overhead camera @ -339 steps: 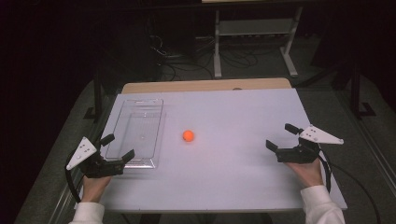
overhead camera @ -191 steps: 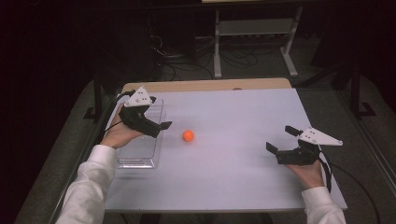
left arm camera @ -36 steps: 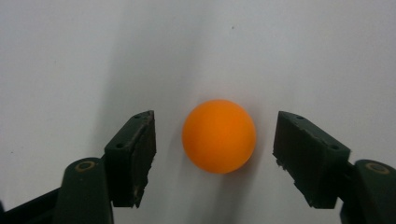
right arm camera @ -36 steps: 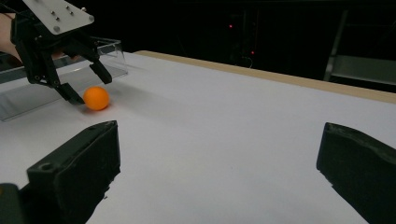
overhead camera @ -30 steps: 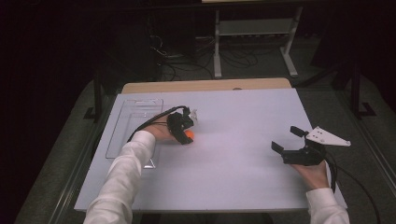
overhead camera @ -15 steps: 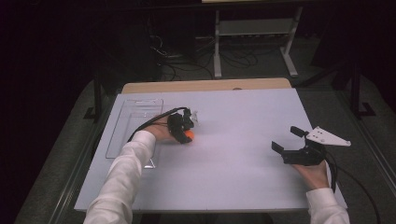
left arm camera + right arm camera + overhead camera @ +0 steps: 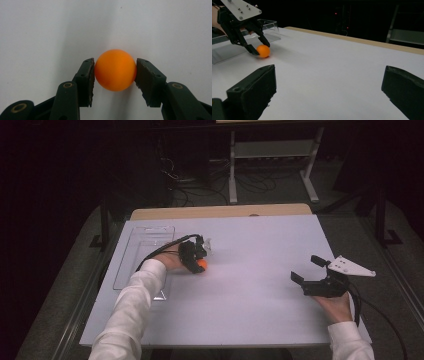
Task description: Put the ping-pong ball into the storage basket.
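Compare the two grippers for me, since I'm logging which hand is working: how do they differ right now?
The left gripper is shut on the orange ball; the right gripper stands open, holding nothing. The left gripper is near the clear tray; the right gripper is at the table's opposite side. Both have black jaws.

the ball point(image 7: 115, 69) looks smooth, matt orange plastic; the table point(image 7: 260, 320) top is matt white; the tray point(image 7: 145, 240) is clear glossy plastic.

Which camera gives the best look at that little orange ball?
The left gripper view: the orange ball sits large and sharp between the two black jaws. The high view shows it small, partly hidden; the right gripper view shows it far off.
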